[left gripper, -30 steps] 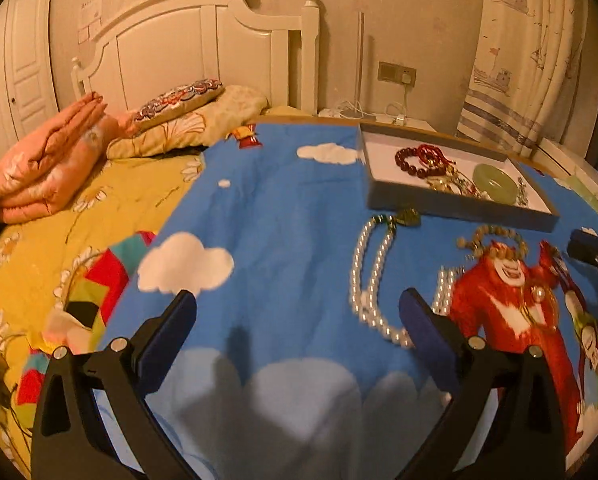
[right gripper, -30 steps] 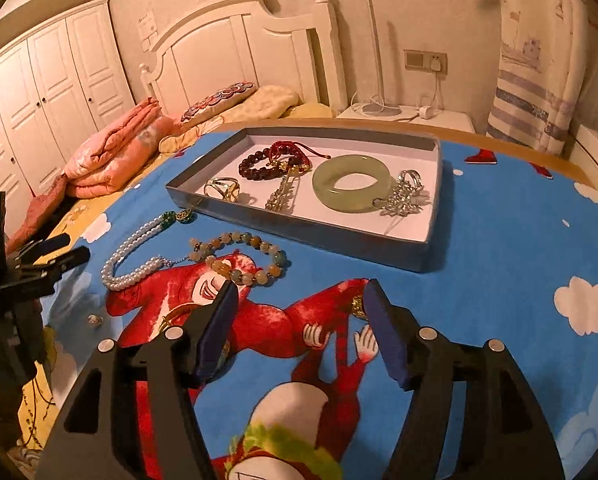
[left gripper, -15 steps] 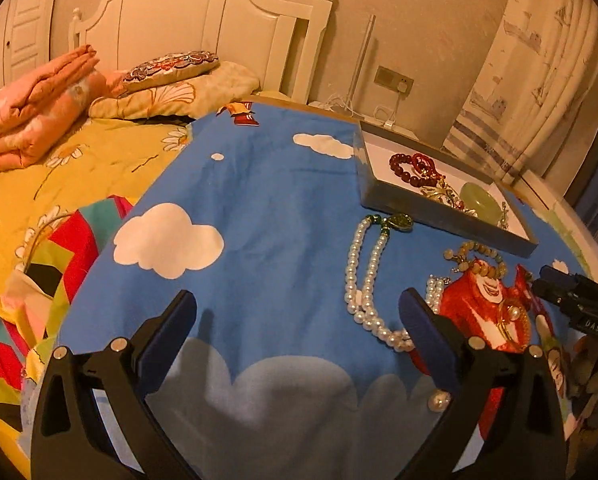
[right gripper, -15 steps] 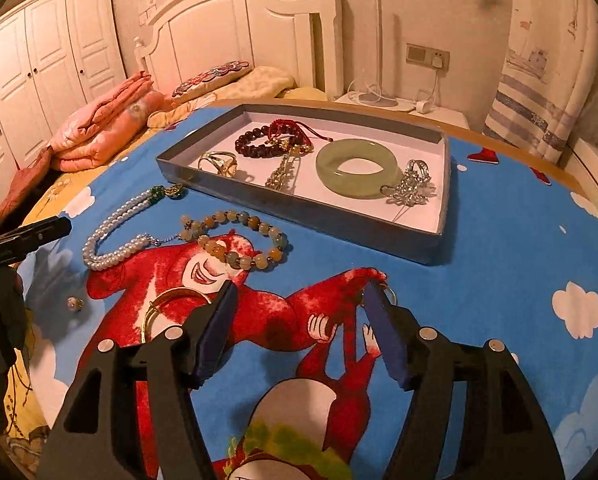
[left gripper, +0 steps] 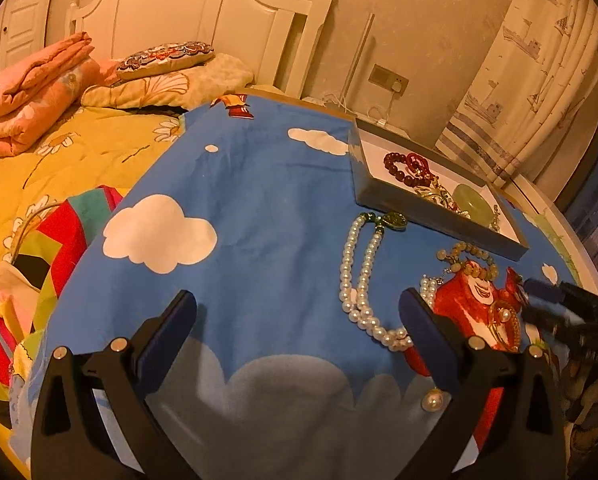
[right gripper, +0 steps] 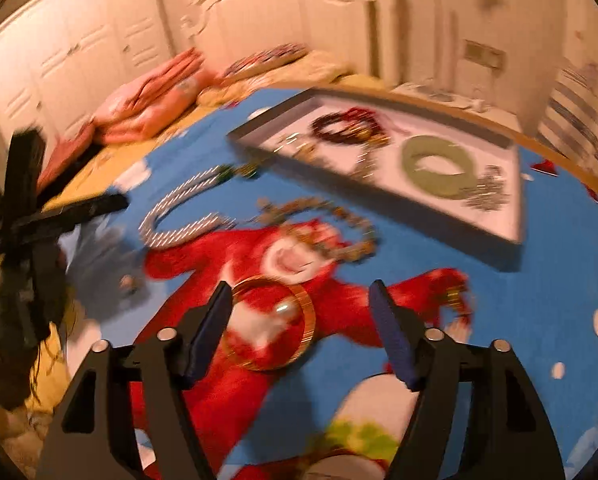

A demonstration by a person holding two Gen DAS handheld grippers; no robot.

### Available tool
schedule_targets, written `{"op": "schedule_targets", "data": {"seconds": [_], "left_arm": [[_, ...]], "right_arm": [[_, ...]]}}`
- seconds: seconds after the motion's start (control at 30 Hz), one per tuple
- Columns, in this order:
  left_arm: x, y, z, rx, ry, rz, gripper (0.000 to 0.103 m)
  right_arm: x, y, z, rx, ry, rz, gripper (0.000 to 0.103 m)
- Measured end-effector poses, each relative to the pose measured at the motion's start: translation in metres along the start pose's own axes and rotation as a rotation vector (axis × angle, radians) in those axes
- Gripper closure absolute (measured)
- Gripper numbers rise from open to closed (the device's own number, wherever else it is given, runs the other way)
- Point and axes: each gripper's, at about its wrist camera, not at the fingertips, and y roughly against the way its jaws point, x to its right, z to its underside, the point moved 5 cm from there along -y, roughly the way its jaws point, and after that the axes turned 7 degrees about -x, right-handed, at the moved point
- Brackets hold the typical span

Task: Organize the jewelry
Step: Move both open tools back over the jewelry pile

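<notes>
My right gripper (right gripper: pixel 301 322) is opening its jaws over a gold bangle (right gripper: pixel 273 322), which lies flat on the blue cloth (right gripper: pixel 539 280) between them, nearer the left finger; the pads are not pressing it. My left gripper (left gripper: pixel 297 334) stands wide open and empty, the pearl necklace (left gripper: pixel 363 280) just beyond its right finger. A beaded bracelet (right gripper: pixel 319 220) lies further out, before the grey tray (right gripper: pixel 379 196) holding a jade bangle (right gripper: pixel 439 168).
</notes>
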Motion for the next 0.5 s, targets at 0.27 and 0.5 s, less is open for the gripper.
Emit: {"op": "schedule_targets", "data": {"seconds": [0.27,0.5], "left_arm": [[0.000,0.000,0.001,-0.003,-0.001,0.005,0.003],[0.001,-0.001,0.001,-0.004,0.001,-0.001,0.003]], "right_arm": [[-0.026,-0.022,0.012,-0.105,0.088,0.045,0.024],[-0.025,-0.018,0.013,-0.086,0.085,0.034,0.036]]}}
